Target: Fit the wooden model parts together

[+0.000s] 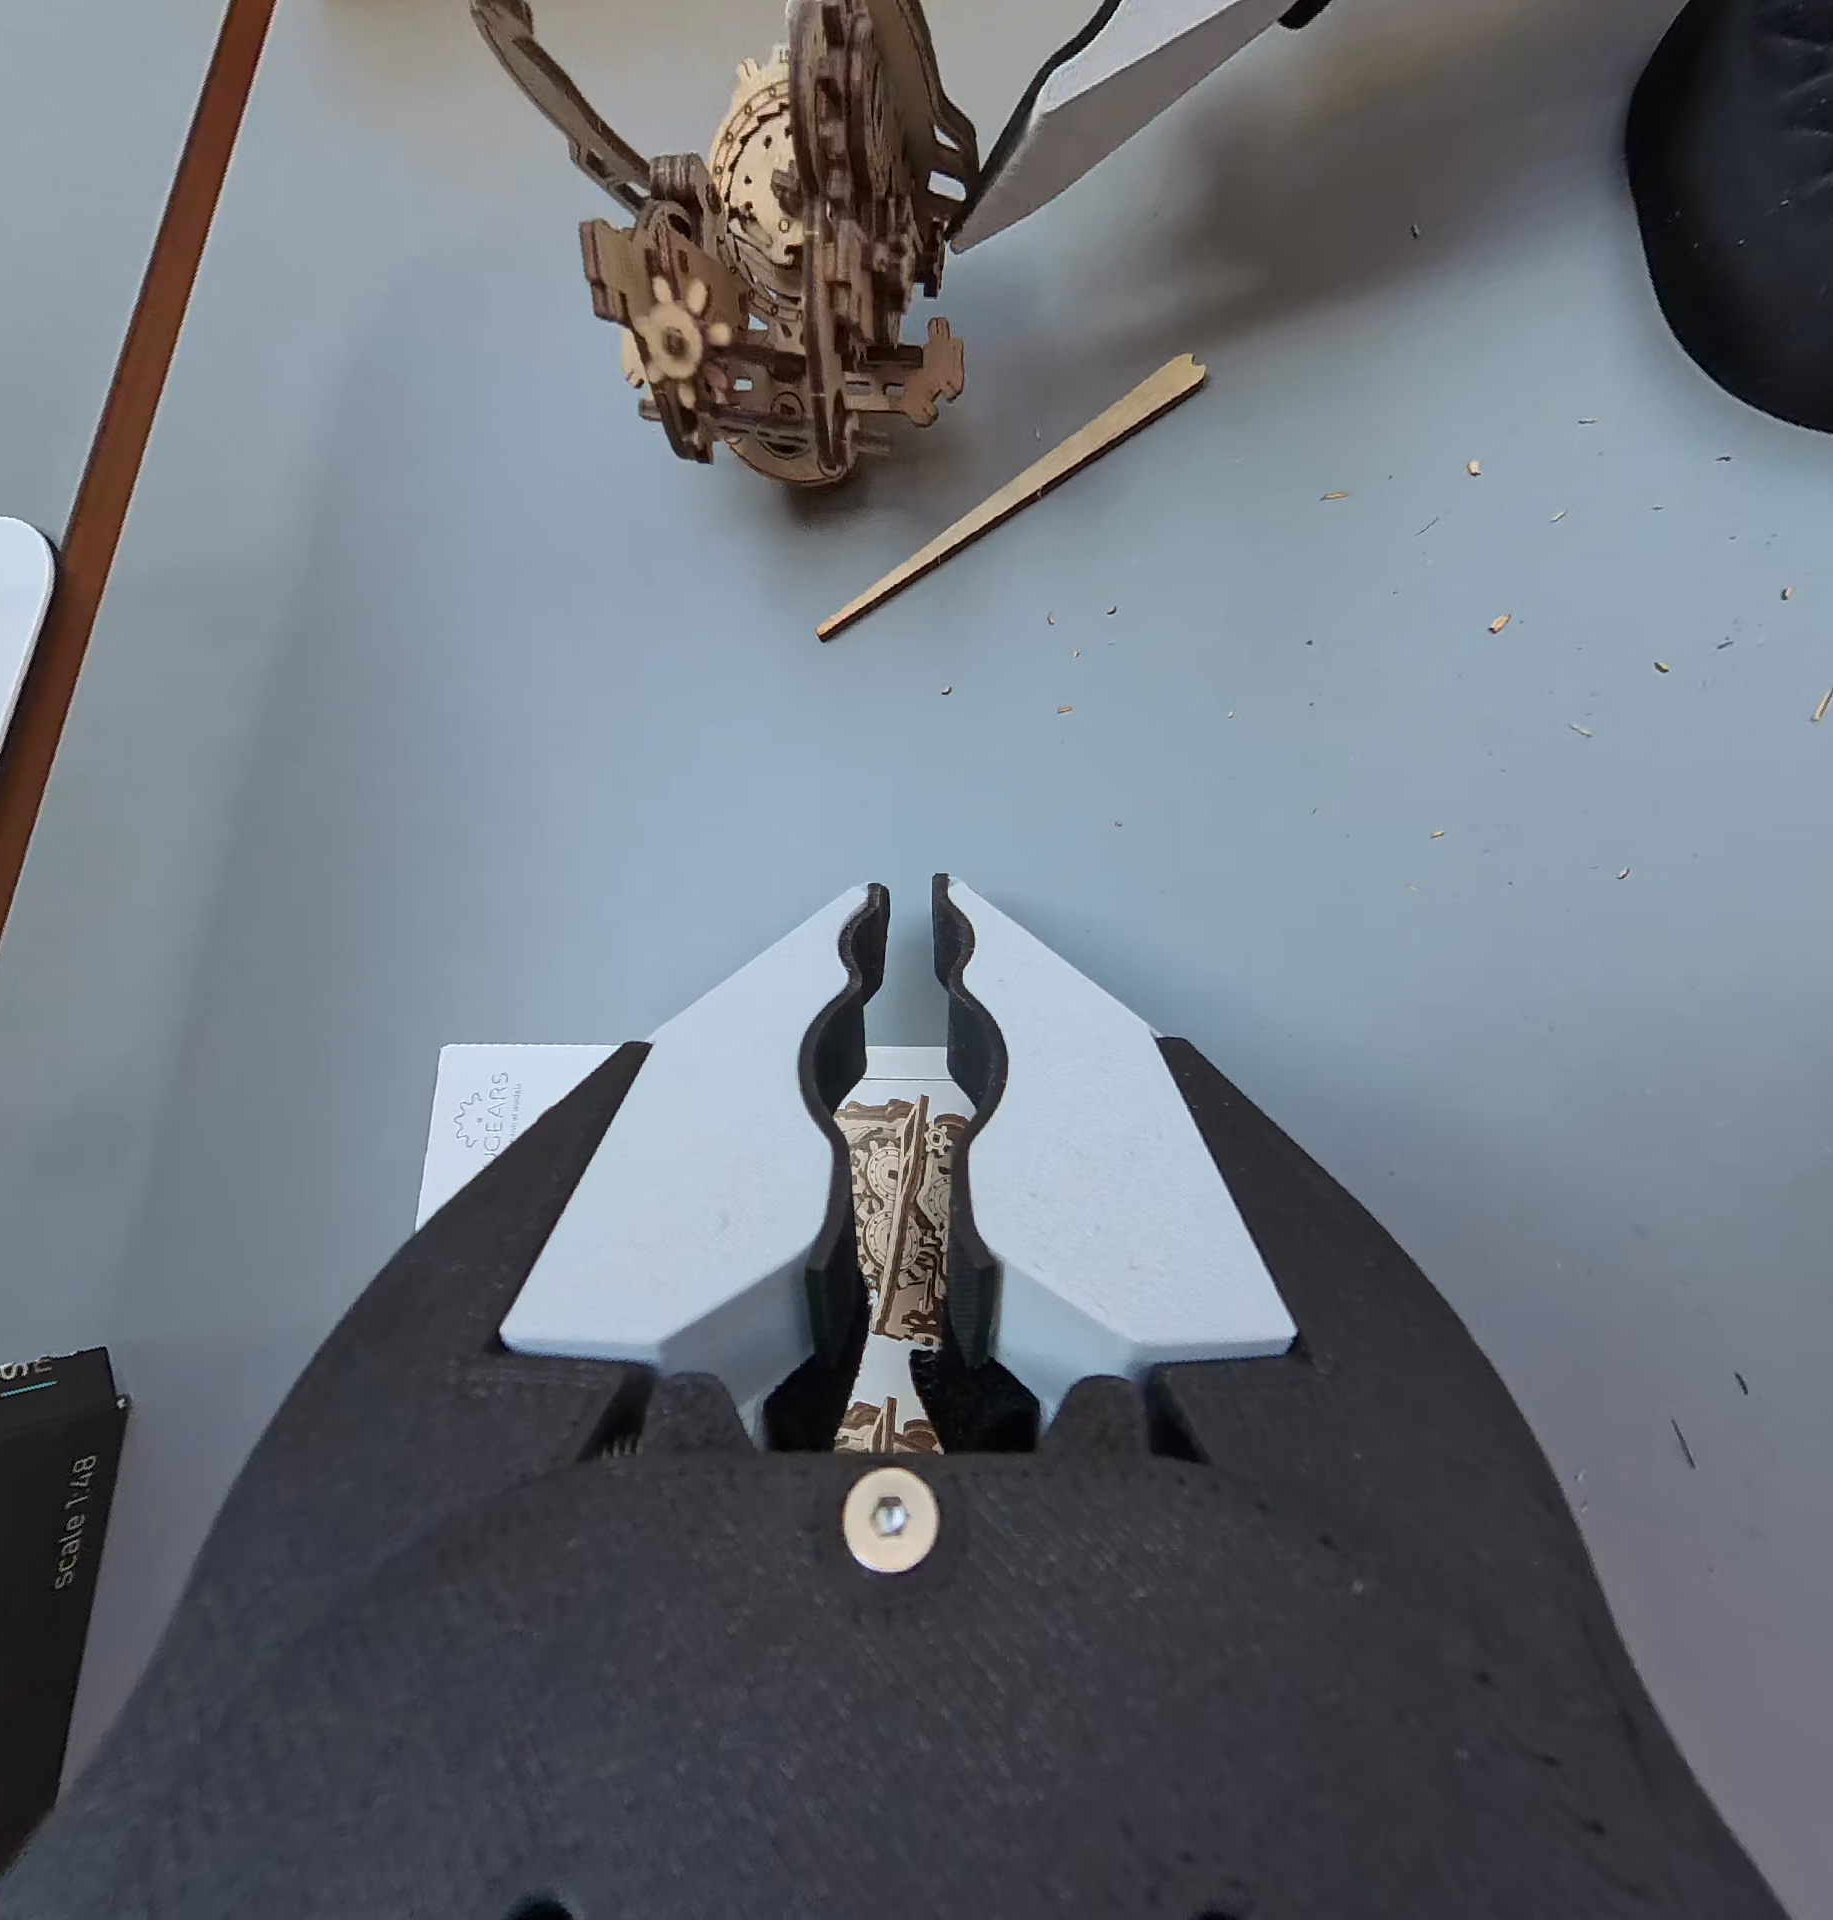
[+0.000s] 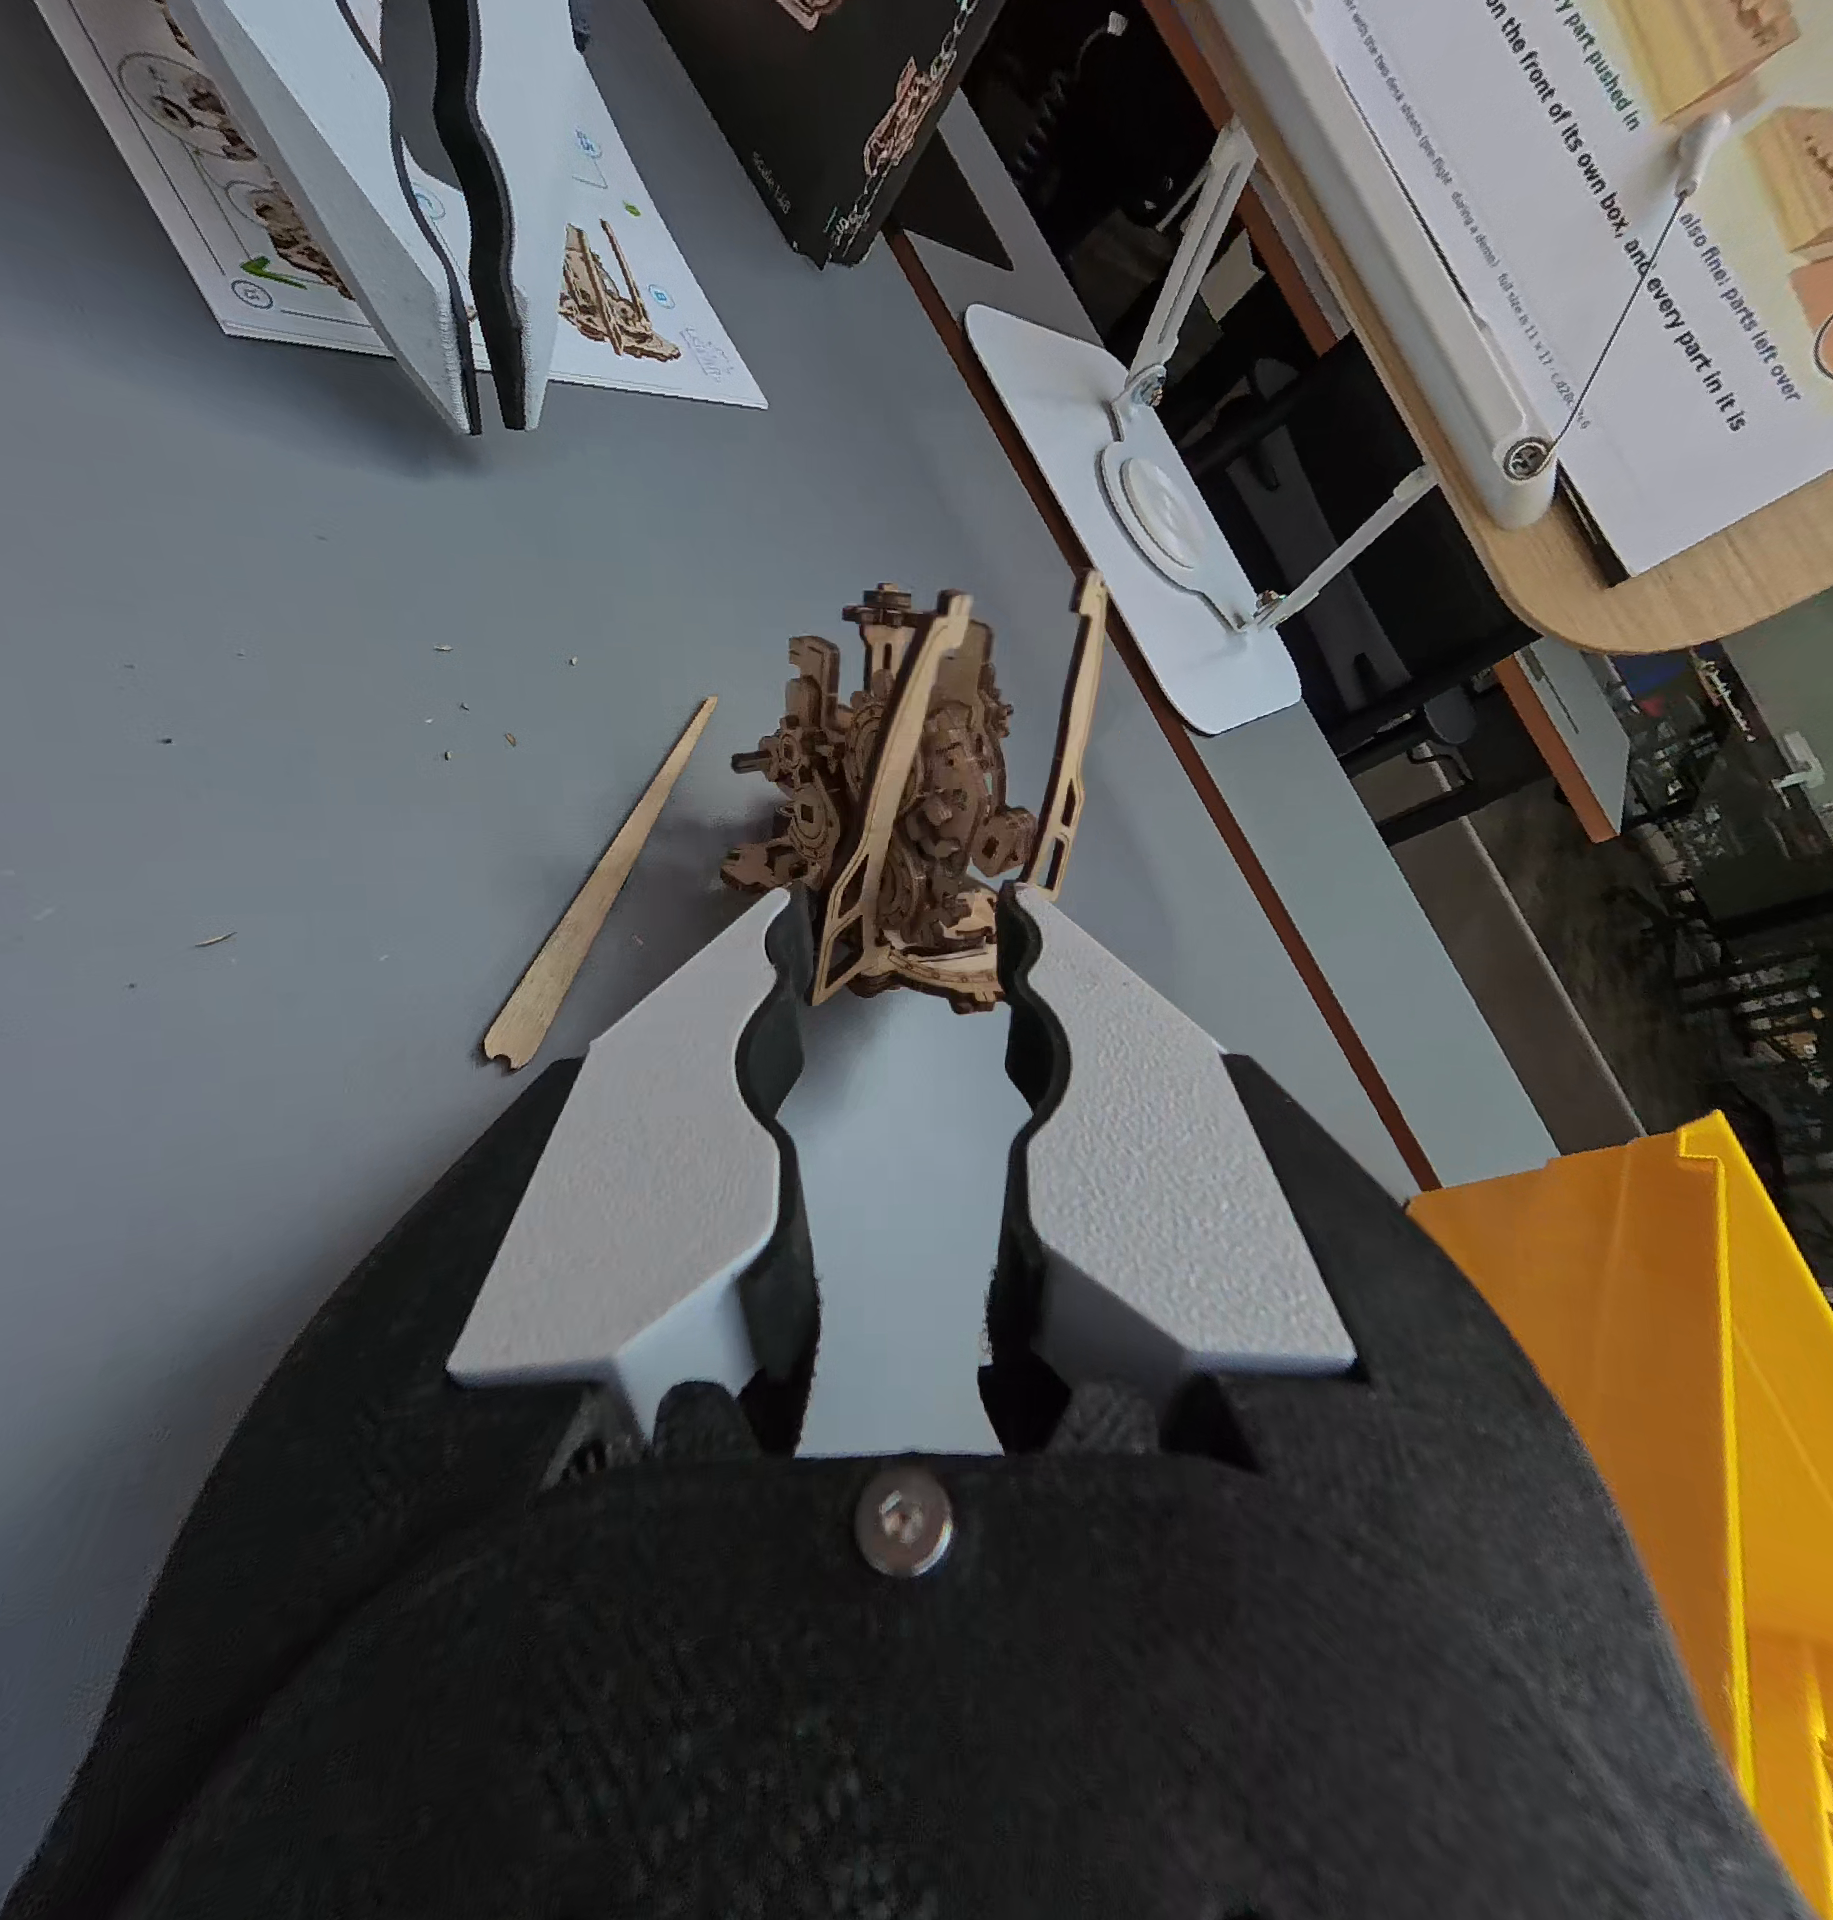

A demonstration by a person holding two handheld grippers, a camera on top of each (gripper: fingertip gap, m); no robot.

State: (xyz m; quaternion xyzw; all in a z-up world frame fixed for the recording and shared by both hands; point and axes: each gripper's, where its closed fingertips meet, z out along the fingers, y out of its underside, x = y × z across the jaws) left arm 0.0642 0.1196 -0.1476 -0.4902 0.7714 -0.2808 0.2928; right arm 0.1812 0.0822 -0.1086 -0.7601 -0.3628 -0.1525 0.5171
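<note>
A partly built wooden model (image 1: 777, 260) with gears and two long curved arms stands tilted on the grey table. In the right wrist view my right gripper (image 2: 901, 914) is shut on the base of the model (image 2: 891, 810), one fingertip on each side. Its white finger (image 1: 1057, 114) shows at the model's right in the left wrist view. My left gripper (image 1: 910, 894) hovers nearer the camera, well short of the model, its jaws almost together with nothing between them. It also shows in the right wrist view (image 2: 486, 421). A loose tapered wooden stick (image 1: 1016, 499) lies beside the model (image 2: 600, 883).
An instruction booklet (image 1: 476, 1122) lies under my left gripper. A black box (image 1: 18, 1558) sits at the left. A white stand base (image 2: 1130, 520) sits beyond the brown table edge (image 1: 133, 416). A yellow bin (image 2: 1670, 1455) stands at the right. Wood chips (image 1: 1499, 623) dot the table. Left tips to right tips: about 15 cm. The loose tapered wooden stick (image 1: 1016, 499) lies around 5 cm away from my right fingertips. Look for it in the right wrist view (image 2: 614, 844) too.
</note>
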